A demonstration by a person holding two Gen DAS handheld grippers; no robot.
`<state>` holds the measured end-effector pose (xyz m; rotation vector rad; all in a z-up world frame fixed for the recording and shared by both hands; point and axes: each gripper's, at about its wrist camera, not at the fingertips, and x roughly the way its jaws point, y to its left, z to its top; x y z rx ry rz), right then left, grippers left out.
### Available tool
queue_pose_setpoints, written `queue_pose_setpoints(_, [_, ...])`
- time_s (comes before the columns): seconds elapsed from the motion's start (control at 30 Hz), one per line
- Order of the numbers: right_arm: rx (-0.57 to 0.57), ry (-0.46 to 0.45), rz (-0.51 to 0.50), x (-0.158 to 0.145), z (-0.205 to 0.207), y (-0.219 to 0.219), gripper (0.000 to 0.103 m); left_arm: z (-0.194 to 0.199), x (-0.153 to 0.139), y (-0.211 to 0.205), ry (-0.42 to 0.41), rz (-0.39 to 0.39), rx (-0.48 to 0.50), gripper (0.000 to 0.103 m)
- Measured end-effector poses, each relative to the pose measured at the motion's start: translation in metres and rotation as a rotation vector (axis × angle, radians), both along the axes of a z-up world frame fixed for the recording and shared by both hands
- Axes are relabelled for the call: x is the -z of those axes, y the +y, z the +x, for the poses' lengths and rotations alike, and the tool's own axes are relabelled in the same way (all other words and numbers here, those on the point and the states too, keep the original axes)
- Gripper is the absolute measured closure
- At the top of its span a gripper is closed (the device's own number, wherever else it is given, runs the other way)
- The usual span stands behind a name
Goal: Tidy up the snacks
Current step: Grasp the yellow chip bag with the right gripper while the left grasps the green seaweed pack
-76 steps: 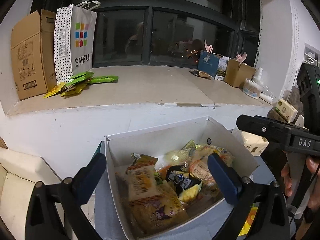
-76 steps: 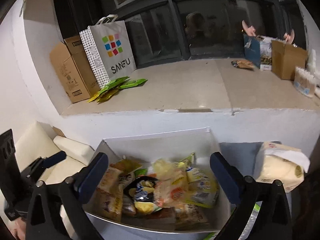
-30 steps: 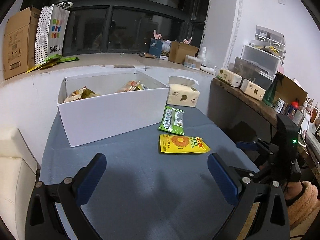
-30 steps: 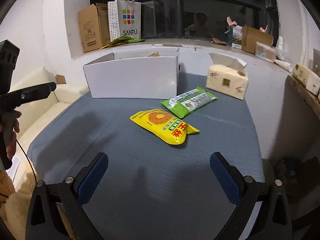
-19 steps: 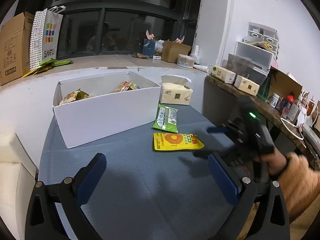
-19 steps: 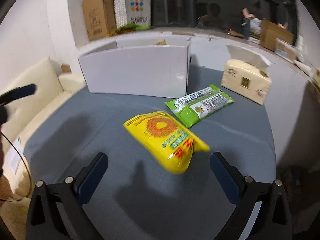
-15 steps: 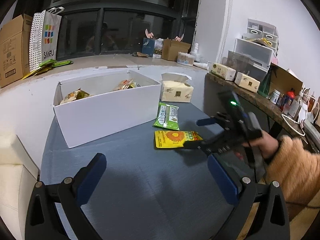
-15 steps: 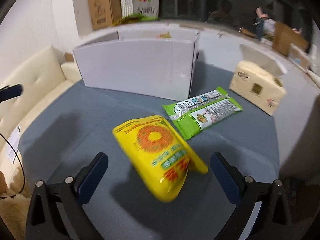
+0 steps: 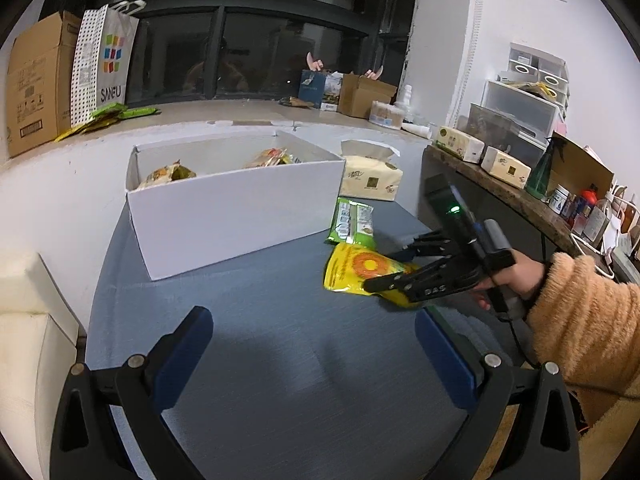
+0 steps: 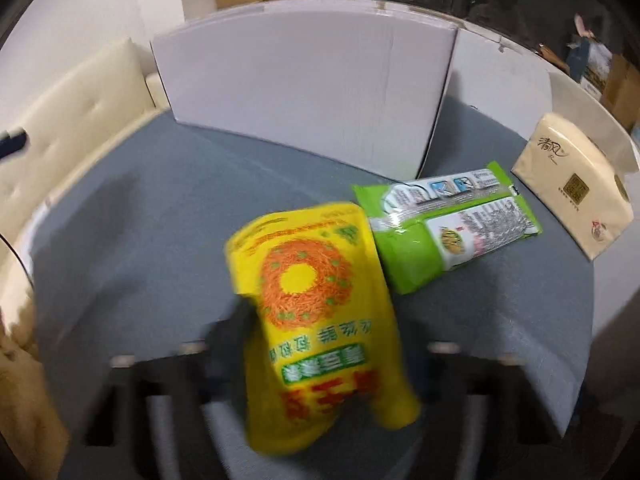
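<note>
A yellow snack bag [image 10: 316, 312] with an orange sunflower print lies on the grey table, also seen in the left wrist view [image 9: 360, 272]. My right gripper [image 9: 376, 270] has its fingers on either side of the bag's near end; in its own view the fingers [image 10: 228, 332] are motion-blurred. A green snack pack [image 10: 448, 224] lies just beyond the bag, also in the left wrist view [image 9: 354, 220]. A white box [image 9: 240, 204] holding several snacks stands behind. My left gripper [image 9: 312, 356] is open and empty, low over the table.
A beige tissue pack [image 9: 372, 176] stands right of the box. A cream sofa [image 10: 60, 128] borders the table's left side. A windowsill behind holds a cardboard box [image 9: 32, 84] and a paper bag [image 9: 104, 64]. A shelf with clutter [image 9: 520, 168] runs along the right.
My right gripper has moved in onto the yellow bag, and its fingers have come in from wide apart to flank the bag. The left gripper has stayed still and open.
</note>
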<state>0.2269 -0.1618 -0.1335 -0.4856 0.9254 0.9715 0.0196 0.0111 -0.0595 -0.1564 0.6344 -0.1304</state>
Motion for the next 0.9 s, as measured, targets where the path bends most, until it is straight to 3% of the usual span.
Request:
queue_pose_setpoints(0.23, [0.075, -0.072, 0.038, -0.013, -0.05, -0.018, 0.066, 0.011, 0.008, -0.008, 0.024, 0.019, 0.03, 0.0])
queue_pose_setpoints(0.4, [0.229, -0.089, 0.118, -0.032, -0.068, -0.056, 0.066, 0.047, 0.012, -0.026, 0.049, 0.042, 0.096, 0.0])
queue_pose_setpoints(0.53, [0.36, -0.152, 0.158, -0.048, -0.087, -0.099, 0.066, 0.095, 0.018, -0.056, 0.079, 0.077, 0.168, 0.0])
queue_pose_setpoints(0.7, [0.511, -0.125, 0.3, -0.061, -0.093, -0.15, 0.066, 0.168, 0.035, -0.091, 0.142, 0.092, 0.24, 0.0])
queue_pose_setpoints(0.77, [0.543, -0.116, 0.329, -0.059, -0.093, -0.159, 0.066, 0.198, 0.045, -0.099, 0.178, 0.061, 0.254, 0.0])
queue_pose_setpoints(0.9, [0.561, -0.108, 0.355, -0.058, -0.093, -0.166, 0.066, 0.245, 0.067, -0.116, 0.244, 0.131, 0.242, 0.0])
